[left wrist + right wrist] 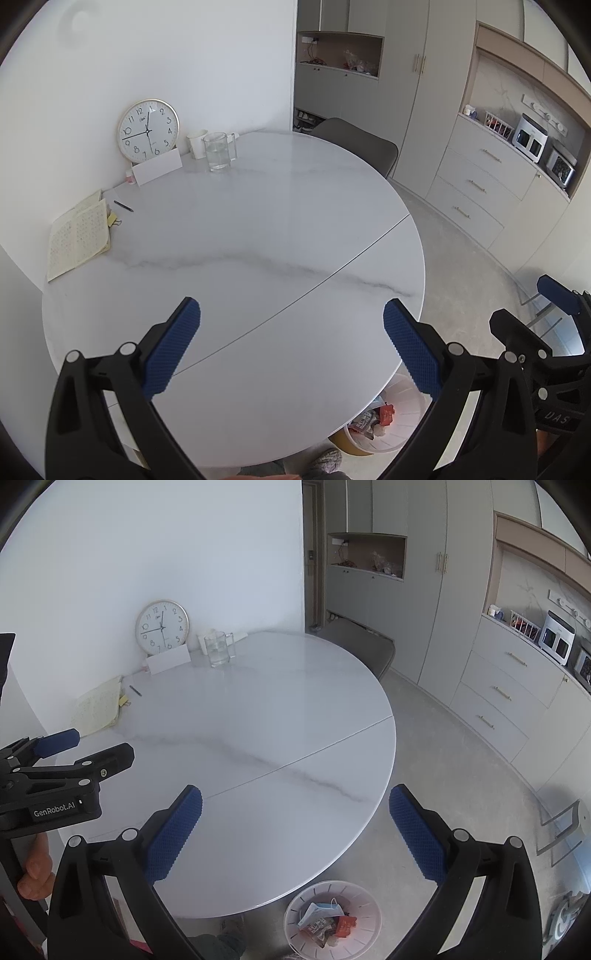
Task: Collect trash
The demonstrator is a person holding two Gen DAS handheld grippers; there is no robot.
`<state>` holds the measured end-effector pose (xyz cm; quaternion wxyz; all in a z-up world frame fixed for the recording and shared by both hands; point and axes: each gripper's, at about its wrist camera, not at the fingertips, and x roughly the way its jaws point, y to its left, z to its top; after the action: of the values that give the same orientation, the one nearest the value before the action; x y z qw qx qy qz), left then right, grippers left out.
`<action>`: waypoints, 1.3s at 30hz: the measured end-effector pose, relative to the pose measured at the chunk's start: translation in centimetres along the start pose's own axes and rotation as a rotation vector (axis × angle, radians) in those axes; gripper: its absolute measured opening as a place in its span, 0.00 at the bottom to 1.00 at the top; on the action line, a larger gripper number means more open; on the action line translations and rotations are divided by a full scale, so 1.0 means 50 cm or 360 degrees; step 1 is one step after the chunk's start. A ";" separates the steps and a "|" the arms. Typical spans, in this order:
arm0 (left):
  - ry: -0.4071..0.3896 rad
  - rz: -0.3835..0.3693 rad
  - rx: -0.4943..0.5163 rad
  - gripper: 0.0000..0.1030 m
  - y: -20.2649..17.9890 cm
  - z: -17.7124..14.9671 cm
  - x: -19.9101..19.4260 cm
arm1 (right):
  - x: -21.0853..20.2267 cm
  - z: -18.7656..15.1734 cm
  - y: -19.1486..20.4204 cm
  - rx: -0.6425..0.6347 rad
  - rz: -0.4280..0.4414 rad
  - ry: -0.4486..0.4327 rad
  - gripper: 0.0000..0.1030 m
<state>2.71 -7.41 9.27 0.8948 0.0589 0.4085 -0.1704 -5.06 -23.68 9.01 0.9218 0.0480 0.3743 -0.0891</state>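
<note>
Marble table (pixel 258 709) beneath both parted grippers (nothing held).

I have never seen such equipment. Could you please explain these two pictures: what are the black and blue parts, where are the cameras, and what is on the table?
A person holds two hand-held grippers, each with a camera looking forward along its black fingers with blue pads. One picture is from the left gripper, the other from the right gripper. Both are open and hold nothing.

On the round white marble table stand a white round wall clock, a clear glass jug, a white cup, a white card, an open notebook and a black pen. On the floor, a white plastic waste bin already contains wrappers.
</note>
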 end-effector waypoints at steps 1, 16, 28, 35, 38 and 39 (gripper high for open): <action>0.0000 0.0003 0.0000 0.92 0.000 0.000 0.001 | 0.000 -0.002 -0.003 0.0000 -0.0001 0.0003 0.98; 0.0003 0.0003 0.0011 0.92 -0.013 0.005 0.011 | 0.007 -0.002 -0.009 0.0005 0.0003 0.0015 0.98; 0.0025 0.0014 -0.0006 0.92 -0.017 0.008 0.023 | 0.017 -0.002 -0.010 0.0008 0.0000 0.0025 0.98; 0.0035 0.0004 -0.0084 0.92 -0.008 0.006 0.033 | 0.029 0.001 -0.008 0.0009 0.0008 0.0040 0.98; 0.0032 0.0008 -0.0073 0.92 -0.008 0.006 0.036 | 0.031 0.003 -0.008 0.0010 0.0013 0.0041 0.98; 0.0033 0.0000 -0.0068 0.92 -0.009 0.006 0.037 | 0.032 0.003 -0.008 0.0010 0.0013 0.0042 0.98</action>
<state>3.87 -8.40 8.10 0.8916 0.0416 0.4213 -0.1610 -3.92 -24.30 8.01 0.9170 0.0535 0.3858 -0.0859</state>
